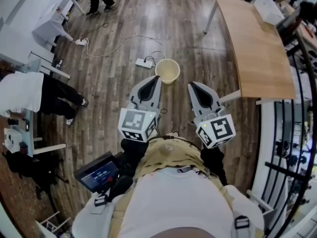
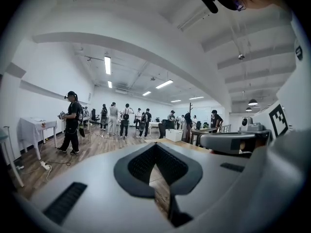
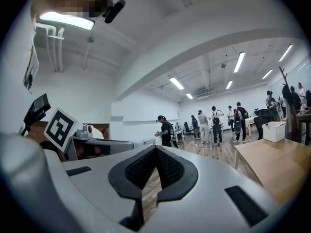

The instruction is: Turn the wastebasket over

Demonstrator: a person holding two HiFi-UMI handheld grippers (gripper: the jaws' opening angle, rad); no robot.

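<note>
On floor just ahead of you, wastebasket (image 1: 167, 71) stands mouth up, untouched: task not begun. Your left gripper (image 1: 156, 81) and right gripper (image 1: 192, 87) both clenched, empty, held near level, short of it. Left to do: reach, grasp, flip

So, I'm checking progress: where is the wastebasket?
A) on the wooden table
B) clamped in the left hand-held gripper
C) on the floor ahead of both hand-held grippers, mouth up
C: the wastebasket stands on the floor, open mouth up, with nothing touching it.
</note>
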